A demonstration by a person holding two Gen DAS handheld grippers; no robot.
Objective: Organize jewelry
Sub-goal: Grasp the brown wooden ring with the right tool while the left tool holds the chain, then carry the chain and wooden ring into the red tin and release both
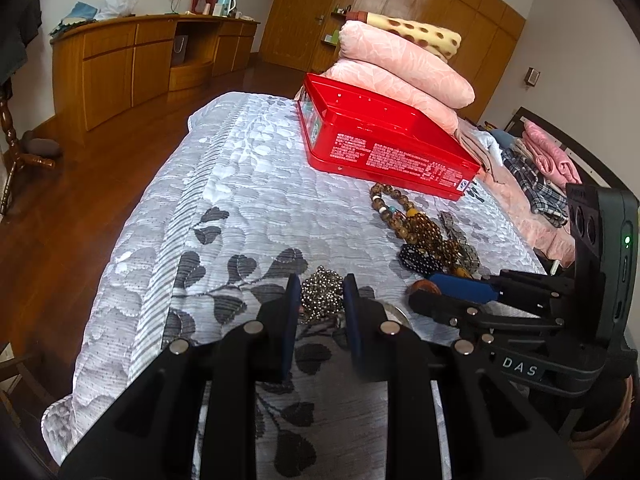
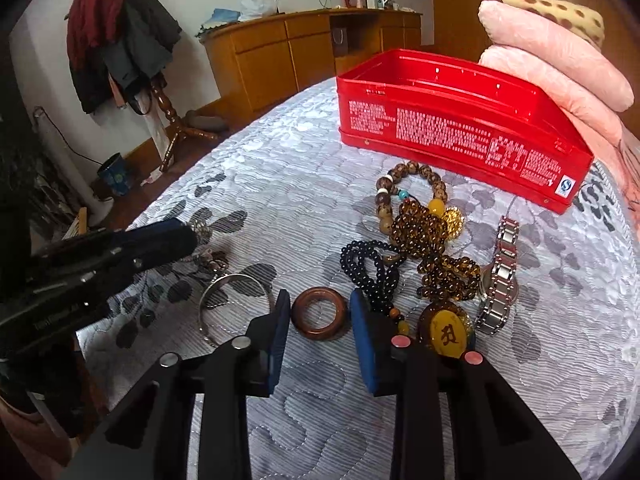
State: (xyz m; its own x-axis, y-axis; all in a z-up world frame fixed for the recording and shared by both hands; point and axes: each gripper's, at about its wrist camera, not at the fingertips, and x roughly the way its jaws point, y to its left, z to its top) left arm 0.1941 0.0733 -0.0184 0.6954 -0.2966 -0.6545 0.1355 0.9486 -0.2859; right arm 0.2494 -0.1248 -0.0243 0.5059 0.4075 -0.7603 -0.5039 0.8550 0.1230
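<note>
Bedroom quilt carries my jewelry, heaped near the red tin (image 2: 460, 120) for short trips. My left tool (image 1: 320, 300) straddles the bead chain (image 1: 322, 294), unclosed; my right tool (image 2: 320, 320) gapes around the wooden ring (image 2: 319, 312).

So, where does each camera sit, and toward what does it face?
Left wrist: on the left gripper, facing a silvery bead-chain heap on the grey leaf-patterned bedspread; right gripper shows.
Right wrist: on the right gripper, facing a brown wooden ring; left gripper shows.
Shared: open red rectangular tin.
</note>
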